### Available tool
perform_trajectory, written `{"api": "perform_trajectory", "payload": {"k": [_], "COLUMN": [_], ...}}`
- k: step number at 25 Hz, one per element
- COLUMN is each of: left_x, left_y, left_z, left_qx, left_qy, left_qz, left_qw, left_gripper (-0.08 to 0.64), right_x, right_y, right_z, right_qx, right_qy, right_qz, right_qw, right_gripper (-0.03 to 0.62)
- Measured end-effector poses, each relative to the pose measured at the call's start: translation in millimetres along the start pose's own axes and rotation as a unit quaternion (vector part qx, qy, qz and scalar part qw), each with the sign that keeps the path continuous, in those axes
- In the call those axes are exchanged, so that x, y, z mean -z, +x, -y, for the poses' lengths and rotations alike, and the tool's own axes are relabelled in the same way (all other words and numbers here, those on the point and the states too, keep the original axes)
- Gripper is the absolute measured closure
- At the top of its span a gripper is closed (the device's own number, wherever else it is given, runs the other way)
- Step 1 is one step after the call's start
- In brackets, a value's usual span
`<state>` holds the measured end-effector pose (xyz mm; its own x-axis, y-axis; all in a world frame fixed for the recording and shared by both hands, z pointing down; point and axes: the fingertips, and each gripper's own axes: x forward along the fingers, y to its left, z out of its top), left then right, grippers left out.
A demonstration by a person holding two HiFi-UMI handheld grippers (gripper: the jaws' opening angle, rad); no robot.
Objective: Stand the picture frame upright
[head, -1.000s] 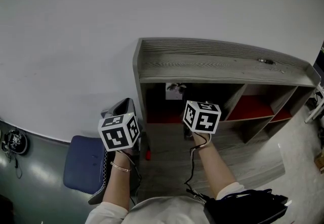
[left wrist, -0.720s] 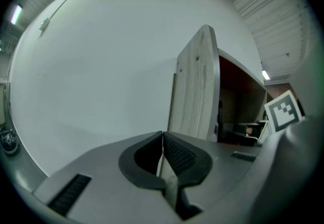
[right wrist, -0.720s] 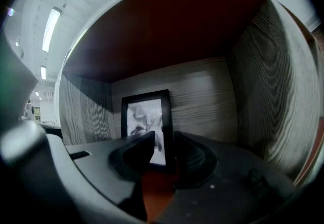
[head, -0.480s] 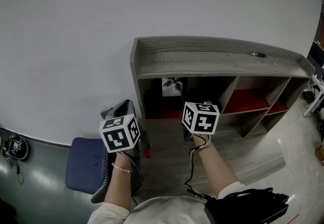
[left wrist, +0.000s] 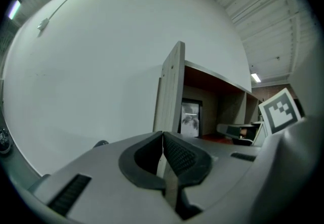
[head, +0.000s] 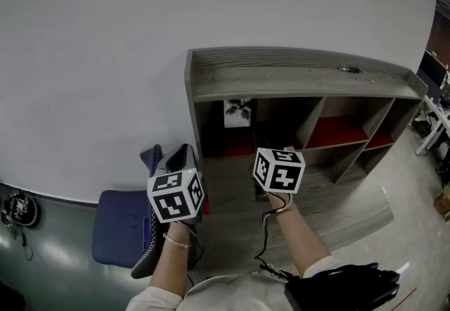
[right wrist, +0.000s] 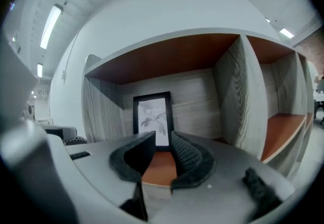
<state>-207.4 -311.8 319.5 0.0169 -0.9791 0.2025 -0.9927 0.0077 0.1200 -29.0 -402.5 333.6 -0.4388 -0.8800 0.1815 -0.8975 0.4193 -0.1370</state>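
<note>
The left tongs were closed, the two ribbed pads meeting at their tips with nothing caught between them. They pointed past the outer side panel of a grey wooden shelf unit that stood on the floor against a plain white wall. They touched neither.

The right tongs stood only narrowly apart, and the slim gap between the dark pads held nothing. In the right gripper view the gap looked into the shelf unit's leftmost compartment, where its orange-red floor showed between the jaws. These tongs were clear of the shelf and of everything in it.

The picture frame was in that leftmost compartment, upright at the wood-grain back panel, its black border surrounding a pale print of a plant. It was set towards the compartment's left side wall and stood well apart from both tongs. The head view showed it in the same place, under the shelf unit's top board, and the left gripper view caught it just past the side panel.

In the head view the left hand was low beside a blue padded seat, while the right hand was in front of the open compartments.
</note>
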Motion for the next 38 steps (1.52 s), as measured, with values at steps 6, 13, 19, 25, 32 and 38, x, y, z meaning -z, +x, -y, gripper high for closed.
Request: {"api": "perform_trajectory", "payload": {"k": [6,13,19,25,32,38], "left_x": [22.1,60.8,97.7,123.1,140.8,141.7], "left_y": [-10.4,-21.6,-26.8,-33.0,-39.1,-39.0], "left_z": [13.9,33.7,53.4,64.4,75.2,86.6], "left_qx": [0.032,0.068,0.089,0.078,0.050,0.036], "left_qy": [-0.003,-0.016,-0.008,-0.005,-0.012,-0.013], "left_qz": [-0.012,-0.032,-0.068,-0.089,-0.102,-0.100], "left_qw": [0.9994,0.9970,0.9937,0.9930,0.9935,0.9943], "left_gripper": [0.545,0.545,0.545,0.545,0.545,0.545], "right_x": [19.7,55.8,80.9,97.3,126.9,138.0], "right_y": [-29.3,-66.6,-89.7,-104.4,-114.2,-120.1], "right_z": [-2.6,6.7,15.4,11.7,26.3,31.4], "right_qx": [0.010,0.028,0.036,0.010,-0.007,-0.022], "right_qy": [0.009,0.025,0.031,0.010,0.012,0.017], "right_qz": [-0.011,-0.029,-0.045,-0.062,-0.092,-0.109], "right_qw": [1.000,0.999,0.998,0.998,0.996,0.994], "right_gripper": [0.491,0.519,0.549,0.557,0.558,0.561]}}
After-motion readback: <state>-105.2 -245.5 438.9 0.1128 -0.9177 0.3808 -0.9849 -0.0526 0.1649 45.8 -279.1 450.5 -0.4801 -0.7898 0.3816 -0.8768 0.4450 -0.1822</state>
